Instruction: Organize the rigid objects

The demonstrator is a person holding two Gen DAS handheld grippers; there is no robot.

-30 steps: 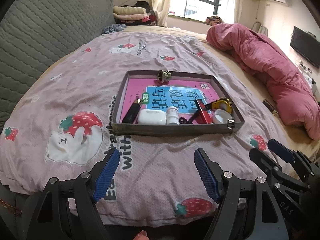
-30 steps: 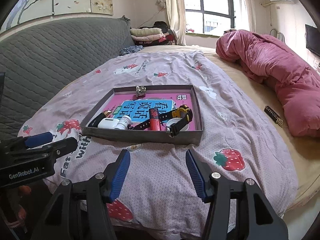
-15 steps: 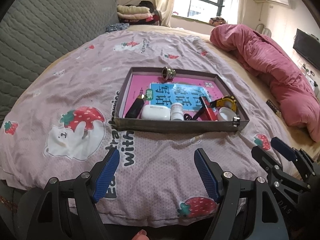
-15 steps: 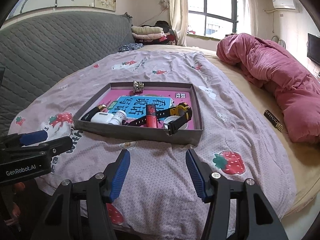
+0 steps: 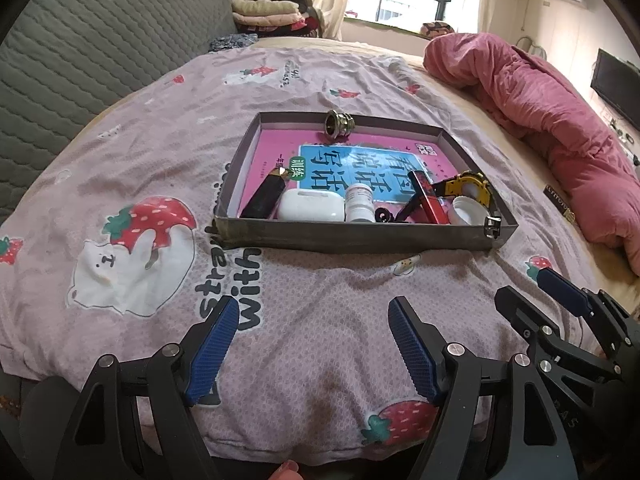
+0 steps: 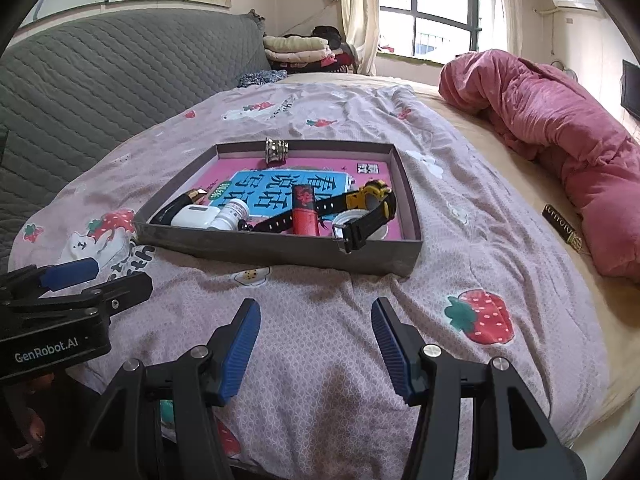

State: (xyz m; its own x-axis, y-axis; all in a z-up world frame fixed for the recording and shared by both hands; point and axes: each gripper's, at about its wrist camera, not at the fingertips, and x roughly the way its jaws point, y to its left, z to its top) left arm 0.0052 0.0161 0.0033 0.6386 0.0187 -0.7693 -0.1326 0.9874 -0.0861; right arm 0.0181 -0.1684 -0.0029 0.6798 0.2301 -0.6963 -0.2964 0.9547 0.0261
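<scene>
My left gripper (image 5: 312,344) hangs over the near edge of the bed (image 5: 320,304), its 2 blue fingers (image 5: 214,346) spread wide with nothing between them and touching nothing. My right gripper (image 6: 316,346) is beside it on the right, its fingers (image 6: 240,350) likewise wide apart and empty, over the pink strawberry-print sheet (image 6: 320,360).

Farther in, well apart from both grippers, a shallow grey tray (image 5: 360,236) sits on the sheet, with a pink and blue booklet (image 5: 360,164) lying flat on its floor. Along the tray's near wall, from left to right, I see a black lighter (image 5: 264,198), a white earbud case (image 5: 312,206) just beside it, a small white bottle (image 5: 359,203) lying next to the case, a red tube (image 5: 430,198), a white lid (image 5: 468,210), and a yellow and black watch (image 5: 466,188) whose strap end hangs over the tray's near right corner. A small metal fitting (image 5: 339,123) rests against the far wall, apart from the rest.

To the right, a pink quilt (image 6: 560,136) is bunched up on the bed, and a small dark bar (image 6: 562,228) lies on the sheet near it.
</scene>
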